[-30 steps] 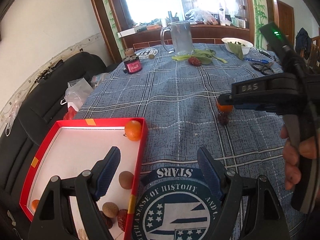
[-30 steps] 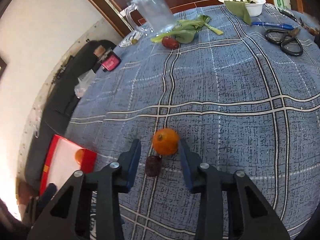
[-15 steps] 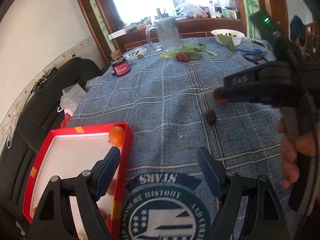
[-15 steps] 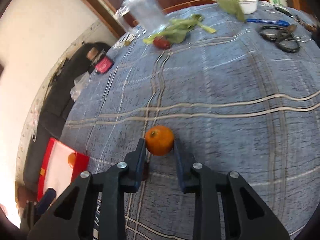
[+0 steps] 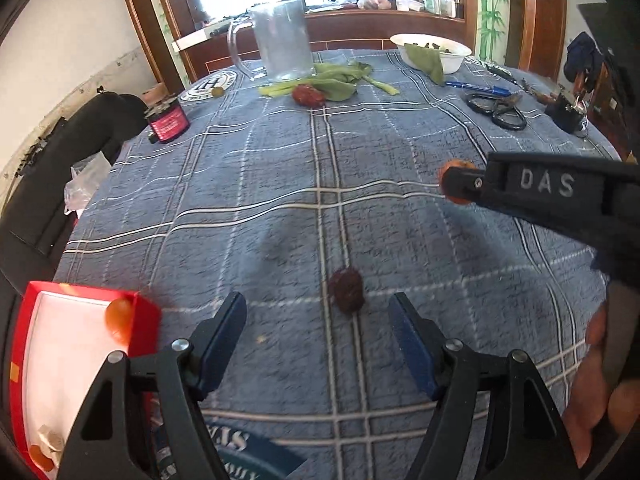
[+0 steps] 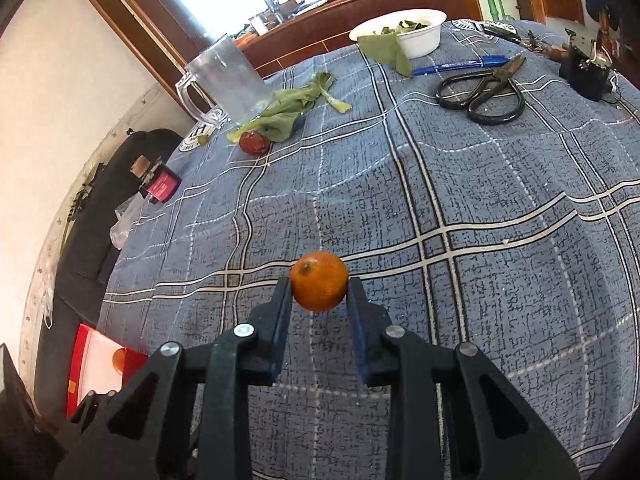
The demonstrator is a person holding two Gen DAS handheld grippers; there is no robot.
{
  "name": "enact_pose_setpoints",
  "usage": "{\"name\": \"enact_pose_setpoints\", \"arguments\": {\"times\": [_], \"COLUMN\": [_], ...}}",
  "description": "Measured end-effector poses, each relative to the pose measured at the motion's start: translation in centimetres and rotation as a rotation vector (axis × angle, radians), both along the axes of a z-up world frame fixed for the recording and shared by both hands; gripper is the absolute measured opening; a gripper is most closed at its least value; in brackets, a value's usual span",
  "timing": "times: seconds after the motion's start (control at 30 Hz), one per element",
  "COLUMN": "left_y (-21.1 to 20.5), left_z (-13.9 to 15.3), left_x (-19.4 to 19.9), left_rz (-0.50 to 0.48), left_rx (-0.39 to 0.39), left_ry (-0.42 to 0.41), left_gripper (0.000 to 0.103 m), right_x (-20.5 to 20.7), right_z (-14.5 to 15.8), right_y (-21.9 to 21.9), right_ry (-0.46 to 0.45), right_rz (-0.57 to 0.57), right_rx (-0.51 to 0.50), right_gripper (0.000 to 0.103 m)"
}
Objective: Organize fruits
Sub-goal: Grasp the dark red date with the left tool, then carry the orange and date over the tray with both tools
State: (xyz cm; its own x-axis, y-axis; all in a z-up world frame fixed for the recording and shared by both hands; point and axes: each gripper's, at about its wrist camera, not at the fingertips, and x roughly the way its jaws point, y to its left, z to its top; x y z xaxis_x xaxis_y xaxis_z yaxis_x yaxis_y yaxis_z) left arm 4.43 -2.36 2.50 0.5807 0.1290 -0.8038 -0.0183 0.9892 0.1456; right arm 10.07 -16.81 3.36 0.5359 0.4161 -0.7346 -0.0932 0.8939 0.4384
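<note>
Partway through: the right gripper (image 6: 319, 292) pinches a small orange (image 6: 319, 286) above the tablecloth; the left gripper (image 5: 318, 334) gapes empty, a dried red date (image 5: 346, 289) at twelve o'clock; the red tray (image 5: 144, 312) at nine o'clock holds several fruits.

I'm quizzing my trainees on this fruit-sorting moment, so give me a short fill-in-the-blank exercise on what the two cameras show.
1. The right tongs are shut on a small ____.
2. The left tongs are ____, holding nothing.
3. The dark wrinkled fruit lies on the blue checked ____.
4. The red-walled box sits at the table's ____ edge in both views.

Missing words: orange; open; tablecloth; left
</note>
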Motion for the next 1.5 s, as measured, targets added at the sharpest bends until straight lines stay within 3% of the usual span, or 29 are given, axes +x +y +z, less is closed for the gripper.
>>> {"name": "enact_pose_setpoints", "arguments": {"times": [0.1, 0.23, 0.37, 0.6, 0.9, 1.1, 1.5], "left_y": [0.0, 0.4, 0.3, 0.8, 4.3, 9.7, 19.0], "left_z": [-0.6, -0.9, -0.9, -0.5, 4.3, 6.3, 6.2], "left_x": [0.8, 1.6, 1.7, 0.7, -4.4, -7.7, -13.5], "left_rz": [0.01, 0.015, -0.009, -0.013, -0.003, 0.1, 0.279], "left_rx": [-0.015, -0.059, -0.084, -0.101, -0.123, -0.101, -0.086], "left_ry": [0.026, 0.031, 0.022, 0.006, -0.121, -0.187, -0.203], "left_gripper": [0.055, 0.046, 0.016, 0.016, 0.016, 0.016, 0.016], "right_x": [0.0, 0.1, 0.1, -0.3, -1.3, -3.3, -9.7], "right_z": [0.1, 0.2, 0.1, 0.8, 1.7, 3.2, 6.1], "right_y": [-0.3, -0.2, -0.1, -0.1, 1.2, 4.3, 11.7], "right_ry": [-0.002, -0.003, 0.005, -0.02, -0.048, -0.111, -0.242], "right_rz": [-0.009, -0.009, 0.0, -0.005, 0.059, 0.161, 0.417], "right_rx": [0.005, 0.006, 0.013, 0.026, 0.122, 0.148, 0.118], "right_gripper": [0.03, 0.03, 0.03, 0.03, 0.03, 0.03, 0.03]}}
